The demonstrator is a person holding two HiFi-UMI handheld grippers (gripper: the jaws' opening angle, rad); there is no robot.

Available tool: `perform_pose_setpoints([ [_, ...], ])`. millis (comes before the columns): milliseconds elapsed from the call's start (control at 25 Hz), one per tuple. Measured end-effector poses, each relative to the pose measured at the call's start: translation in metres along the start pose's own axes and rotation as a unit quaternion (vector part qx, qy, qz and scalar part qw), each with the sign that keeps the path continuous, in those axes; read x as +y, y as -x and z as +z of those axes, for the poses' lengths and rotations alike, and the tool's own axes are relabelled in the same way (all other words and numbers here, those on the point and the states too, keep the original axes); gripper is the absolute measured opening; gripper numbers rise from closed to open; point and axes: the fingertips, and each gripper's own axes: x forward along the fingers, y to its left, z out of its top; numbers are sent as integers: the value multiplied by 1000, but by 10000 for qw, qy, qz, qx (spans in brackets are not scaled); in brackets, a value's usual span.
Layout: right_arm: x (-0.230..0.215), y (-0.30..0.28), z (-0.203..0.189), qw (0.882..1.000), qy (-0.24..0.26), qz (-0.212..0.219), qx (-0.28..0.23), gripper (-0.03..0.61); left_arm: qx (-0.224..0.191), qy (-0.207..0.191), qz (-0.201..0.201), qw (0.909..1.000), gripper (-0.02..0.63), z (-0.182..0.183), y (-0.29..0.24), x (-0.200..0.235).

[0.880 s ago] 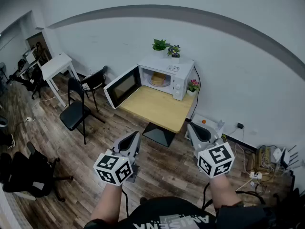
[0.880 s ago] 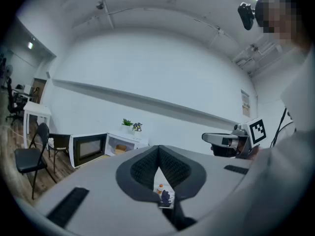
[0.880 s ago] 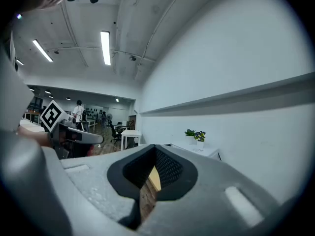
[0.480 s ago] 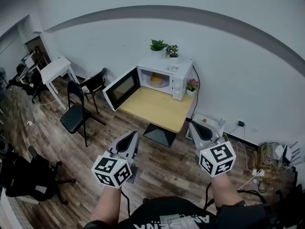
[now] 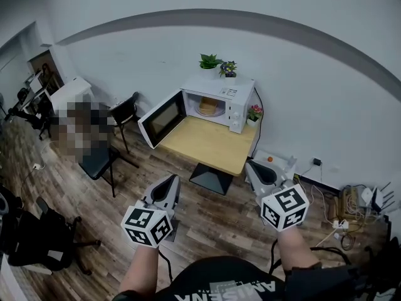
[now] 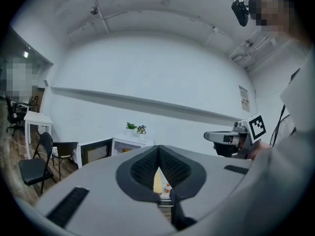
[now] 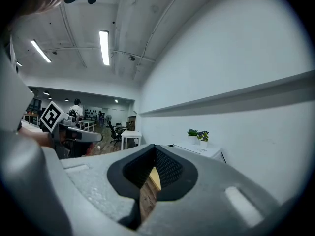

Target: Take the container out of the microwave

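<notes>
A white microwave (image 5: 220, 99) stands at the back of a wooden table (image 5: 210, 143) against the wall, its door (image 5: 161, 118) swung open to the left. Inside it sits a pale, yellowish container (image 5: 208, 106). The left gripper view shows the microwave (image 6: 129, 145) small and far off. My left gripper (image 5: 170, 185) and right gripper (image 5: 255, 170) are held level in front of me, well short of the table, both shut with nothing between the jaws. Above the left jaws the right gripper (image 6: 231, 137) shows in the left gripper view.
Two small potted plants (image 5: 218, 64) stand on top of the microwave, and another pot (image 5: 253, 113) sits beside it. Black chairs (image 5: 123, 111) and a white desk (image 5: 66, 91) stand to the left. Cables and a power strip (image 5: 341, 209) lie by the wall at right.
The view has crept slightly closer to the table. Both grippers stay shut and hold their places in front of me.
</notes>
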Motion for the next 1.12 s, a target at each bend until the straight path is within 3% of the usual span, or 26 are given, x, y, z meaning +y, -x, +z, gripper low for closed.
perform_pose_setpoints([
  [200,24,-12,5,9999,151,-10,-72,6,29,230,102,9997,2,1,18,29],
  [360,36,-24,2,9998,108,-166,-49,6,-2,143,-54,9999,1,0,31,46],
  [640,49,-50,2,9998,140,-130,29,6,-116,127,96,9998,2,6,38,76],
  [840,38,-76,5,9998,173,86,-60,6,-145,48,238,9996,1,10,23,92],
  [1120,-10,-136,13,9991,56,245,-330,6,-221,-210,593,9978,1,29,-26,122],
])
